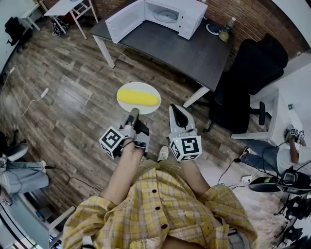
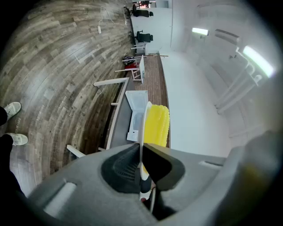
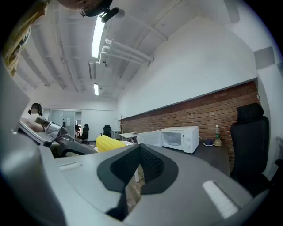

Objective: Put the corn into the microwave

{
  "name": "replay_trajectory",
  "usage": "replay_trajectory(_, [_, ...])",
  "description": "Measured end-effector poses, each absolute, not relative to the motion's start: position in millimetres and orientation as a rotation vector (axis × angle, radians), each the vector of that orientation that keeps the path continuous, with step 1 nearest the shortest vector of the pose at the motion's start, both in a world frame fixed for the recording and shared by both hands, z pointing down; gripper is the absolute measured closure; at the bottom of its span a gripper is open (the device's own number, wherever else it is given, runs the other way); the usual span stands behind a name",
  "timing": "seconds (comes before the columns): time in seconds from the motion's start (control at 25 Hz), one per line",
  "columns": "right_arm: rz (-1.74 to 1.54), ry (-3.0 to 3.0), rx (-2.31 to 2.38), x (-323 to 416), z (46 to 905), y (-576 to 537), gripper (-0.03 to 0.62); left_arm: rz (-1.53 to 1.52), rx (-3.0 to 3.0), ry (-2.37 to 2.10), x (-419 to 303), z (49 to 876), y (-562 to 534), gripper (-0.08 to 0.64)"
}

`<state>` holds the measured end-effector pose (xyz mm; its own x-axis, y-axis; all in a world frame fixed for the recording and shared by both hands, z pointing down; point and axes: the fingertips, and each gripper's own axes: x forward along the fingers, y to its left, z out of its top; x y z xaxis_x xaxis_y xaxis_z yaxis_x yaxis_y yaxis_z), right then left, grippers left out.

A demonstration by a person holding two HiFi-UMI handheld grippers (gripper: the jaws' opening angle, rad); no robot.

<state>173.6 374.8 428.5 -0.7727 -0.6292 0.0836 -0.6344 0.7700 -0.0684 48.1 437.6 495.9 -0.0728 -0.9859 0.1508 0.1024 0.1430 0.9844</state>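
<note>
plate of corn in transit, microwave open and waiting

head view: left gripper (image 1: pixel 133 115) pinches the near rim of a white plate (image 1: pixel 125 89), jaws clamped on it; corn (image 1: pixel 138 97) lies across the plate at frame centre, over bare floor. microwave (image 1: pixel 167 14) sits top centre on a dark desk (image 1: pixel 189 51), door (image 1: pixel 125 20) swung wide, well apart from the plate. right gripper (image 1: pixel 177 111) just beside, lower centre. left gripper view: plate edge-on between the pads, corn (image 2: pixel 157 126) above the jaws, microwave beyond it. judgement: a one-edge grip, so hold the plate level, or the cob could roll. right gripper view: jaws together, nothing between them; microwave (image 3: pixel 179 137) mid-right. judgement: approach square to the cavity, clear the door, slide the plate in low.
</note>
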Motion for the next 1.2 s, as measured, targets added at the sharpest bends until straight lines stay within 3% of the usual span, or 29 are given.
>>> replay_trajectory(1.2, [0.157,-2.936,0.963,238,459,312,0.589,-1.229,0.957,-1.276,89,535,389,0.545])
